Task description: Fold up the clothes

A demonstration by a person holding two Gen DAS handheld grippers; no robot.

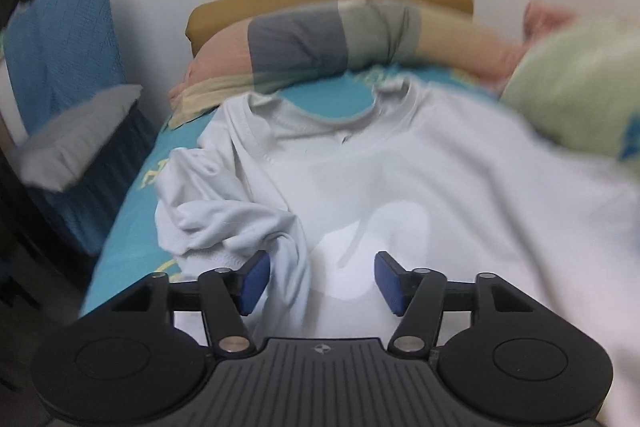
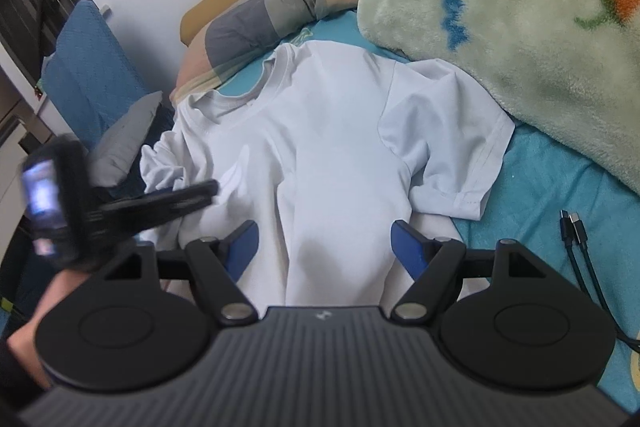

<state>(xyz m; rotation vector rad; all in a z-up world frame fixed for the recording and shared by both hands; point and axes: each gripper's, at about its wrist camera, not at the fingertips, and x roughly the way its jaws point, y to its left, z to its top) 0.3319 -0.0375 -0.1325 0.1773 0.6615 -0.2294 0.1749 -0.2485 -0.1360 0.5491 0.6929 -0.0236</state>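
White t-shirt (image 2: 320, 131) lies front-up on the teal bed sheet (image 2: 560, 179), collar at the far end by the pillows (image 1: 296, 43), hem near me. Body's spread mostly flat, w/ a long ridge down the middle. Right sleeve (image 2: 452, 147) is laid out flat toward the green blanket (image 2: 520, 27). Left sleeve (image 1: 224, 223) is a crumpled heap at the left edge of the bed, not smoothed at all.

My left claw (image 1: 322, 281) is released: pads apart, nothing pinched. The bunched sleeve cloth sits right against the left pad (image 1: 252, 283), but I can't call that a grip. My right claw (image 2: 324, 247) is also released, wide, hovering over the lower middle of the shirt, cloth under it but not clamped.

Progress, as I judge it: barely started. Shirt's laid out, no fold made yet – both sides, sleeves and the bottom-to-collar fold all remain. Prob. next: straighten that left sleeve, then fold sides in.

Black cables (image 2: 576, 239) lie on the sheet to the right, clear of the shirt.
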